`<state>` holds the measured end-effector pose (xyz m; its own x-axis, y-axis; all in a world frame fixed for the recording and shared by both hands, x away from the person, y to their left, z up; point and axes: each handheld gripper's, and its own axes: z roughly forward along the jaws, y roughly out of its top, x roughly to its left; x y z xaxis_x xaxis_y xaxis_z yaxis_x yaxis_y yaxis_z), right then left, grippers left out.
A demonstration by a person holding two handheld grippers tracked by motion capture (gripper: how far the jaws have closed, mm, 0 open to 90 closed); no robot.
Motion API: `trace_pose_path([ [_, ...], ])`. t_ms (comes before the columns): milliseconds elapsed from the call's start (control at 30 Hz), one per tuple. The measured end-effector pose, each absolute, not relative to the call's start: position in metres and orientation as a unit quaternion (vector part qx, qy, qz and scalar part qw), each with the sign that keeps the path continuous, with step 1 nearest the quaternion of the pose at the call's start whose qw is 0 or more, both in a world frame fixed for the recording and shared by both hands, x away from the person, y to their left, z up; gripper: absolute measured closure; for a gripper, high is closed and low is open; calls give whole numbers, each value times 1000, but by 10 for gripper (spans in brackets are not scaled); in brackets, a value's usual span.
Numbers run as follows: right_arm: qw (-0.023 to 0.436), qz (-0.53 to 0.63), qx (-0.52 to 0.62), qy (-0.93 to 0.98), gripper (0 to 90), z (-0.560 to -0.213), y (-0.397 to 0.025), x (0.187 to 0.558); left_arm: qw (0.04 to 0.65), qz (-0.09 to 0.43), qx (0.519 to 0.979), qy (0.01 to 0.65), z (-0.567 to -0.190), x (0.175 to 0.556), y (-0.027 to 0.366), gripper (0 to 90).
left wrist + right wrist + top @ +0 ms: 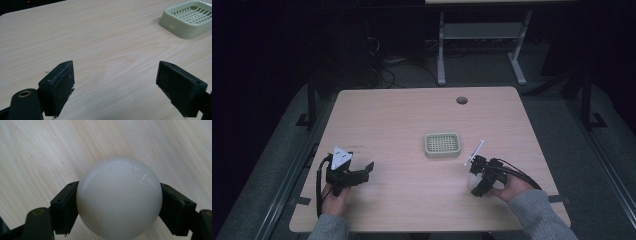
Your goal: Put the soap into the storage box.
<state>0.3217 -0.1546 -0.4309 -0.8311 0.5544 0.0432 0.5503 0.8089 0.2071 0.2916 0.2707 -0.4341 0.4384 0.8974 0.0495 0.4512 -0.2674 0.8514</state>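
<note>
Pale wood-grain laminate covered the rectangular table (402, 125), which stood on a dark floor with a grey metal desk frame (482, 40) behind it. Near the table's far edge sat a small dark round cable hole (462, 100). A pale green square plastic basket with a gridded bottom (442, 145) rested right of the middle, well apart from both hands.

At the near right, the right gripper (477, 181), held in the person's right hand (512, 187), had its two black jaws pinching a smooth white glossy ball (119, 197) from either side; in the high view the ball (473, 181) lay low over the table, just nearer than the basket and beside it. Whether the ball touched the surface could not be told. A grey sleeve (537, 215) covered the right forearm.

At the near left, the left gripper (364, 172) lay close over the tabletop in the left hand (334, 197), its grey three-cornered plate (340, 157) on top. Its jaws stood spread wide with only bare wood between them, pointing roughly toward the basket (188, 18) at the upper right of the left gripper view. Nothing stood between that gripper and the basket.
</note>
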Motion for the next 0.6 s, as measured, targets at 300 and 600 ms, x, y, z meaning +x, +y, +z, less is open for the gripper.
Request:
trace_pose_path([
  [300,10,118,288,950,235,-419,-151,326,403,277,748,448,-434,291,270,148],
  [600,6,126,282,951,235,-405,-141,340,404,276,746,450,-434,291,271,148],
])
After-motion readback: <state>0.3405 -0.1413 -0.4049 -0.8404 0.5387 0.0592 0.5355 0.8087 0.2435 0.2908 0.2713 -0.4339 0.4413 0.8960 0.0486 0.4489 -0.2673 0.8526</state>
